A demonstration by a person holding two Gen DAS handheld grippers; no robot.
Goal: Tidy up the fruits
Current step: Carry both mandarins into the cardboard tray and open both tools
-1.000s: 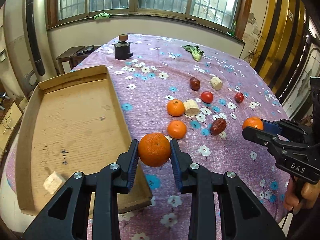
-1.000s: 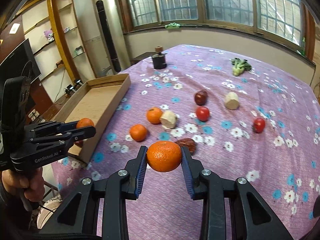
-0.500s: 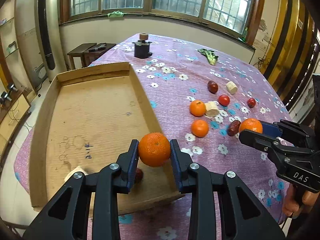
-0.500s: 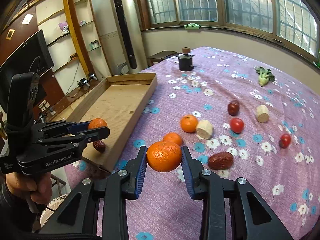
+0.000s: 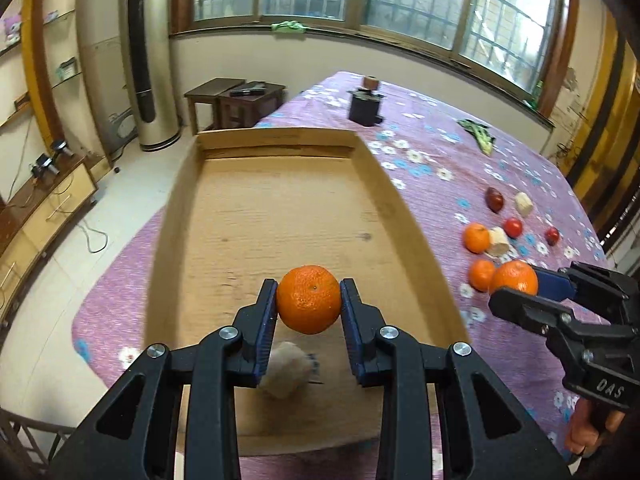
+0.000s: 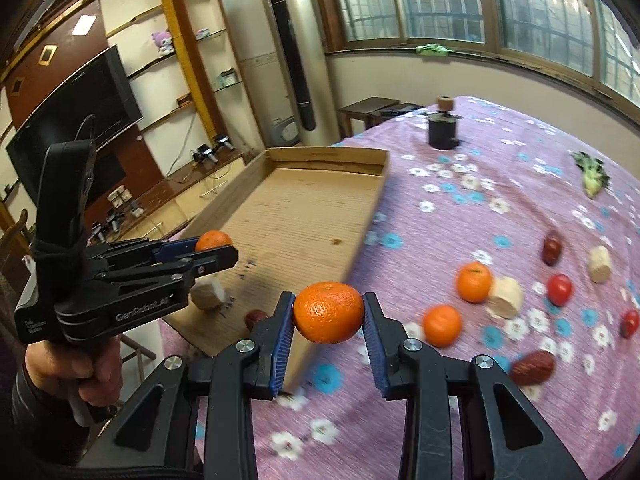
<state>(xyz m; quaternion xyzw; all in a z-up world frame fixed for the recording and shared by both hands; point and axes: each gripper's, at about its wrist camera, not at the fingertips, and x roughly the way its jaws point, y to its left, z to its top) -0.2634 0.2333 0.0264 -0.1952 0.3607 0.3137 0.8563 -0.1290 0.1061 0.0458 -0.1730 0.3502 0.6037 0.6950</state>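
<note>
My left gripper [image 5: 309,300] is shut on an orange [image 5: 309,299] and holds it above the near part of the cardboard tray [image 5: 404,216]. My right gripper [image 6: 328,312] is shut on another orange [image 6: 329,312], above the purple flowered tablecloth just right of the tray's [image 6: 376,196] near corner. In the tray lie a pale cut chunk [image 5: 286,369] and a dark red date [image 6: 256,318]. Two loose oranges [image 6: 474,282] [image 6: 442,325], pale chunks, red tomatoes and dark dates lie on the cloth to the right.
A black holder with a roll on top [image 5: 365,108] stands at the table's far end. A green vegetable [image 5: 478,136] lies at the far right. Beyond the table's left edge are a small wooden stool [image 5: 236,100] and a tall air conditioner [image 5: 146,60].
Both grippers have moved left with their oranges. The left one went from over the tray's right wall to over the tray floor. The right one came close to the tray's near corner.
</note>
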